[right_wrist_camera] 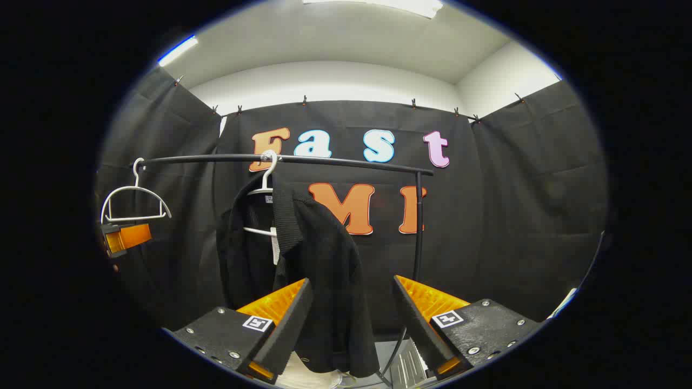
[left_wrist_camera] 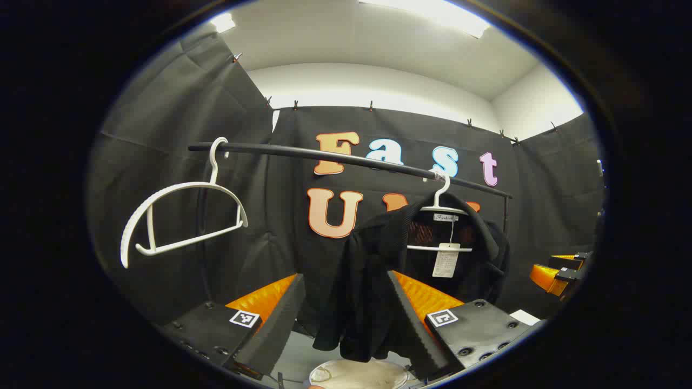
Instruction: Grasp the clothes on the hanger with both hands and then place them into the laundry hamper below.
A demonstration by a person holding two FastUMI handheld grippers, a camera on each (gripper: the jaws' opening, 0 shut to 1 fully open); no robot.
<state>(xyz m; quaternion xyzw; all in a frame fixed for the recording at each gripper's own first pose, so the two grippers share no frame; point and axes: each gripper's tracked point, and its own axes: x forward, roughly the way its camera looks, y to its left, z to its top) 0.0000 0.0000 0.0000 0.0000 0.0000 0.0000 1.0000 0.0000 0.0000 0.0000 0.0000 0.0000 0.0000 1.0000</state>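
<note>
Black cardigan (left_wrist_camera: 373, 270) on white hanger (left_wrist_camera: 440, 208), paper tag (left_wrist_camera: 447, 260) facing left gripper view, left gripper (left_wrist_camera: 346, 310) and right gripper (right_wrist_camera: 351, 310) both released, empty hanger (right_wrist_camera: 132, 202) alongside.

neck label (left_wrist_camera: 445, 217) and hang tag (left_wrist_camera: 446, 260) on black garment (left_wrist_camera: 373, 270), print illegible

The black garment (left_wrist_camera: 373, 281) covers most of its white hanger (left_wrist_camera: 440, 208); only hook and lower bar show. Print on the paper tag (left_wrist_camera: 446, 260) below that hanger is too small to tell. Beneath the garment, the pale hamper (left_wrist_camera: 359, 374) is cut off by the left gripper view's lower edge (just a rim). Right of the garment, the right gripper (left_wrist_camera: 559, 273) is cropped.
</note>
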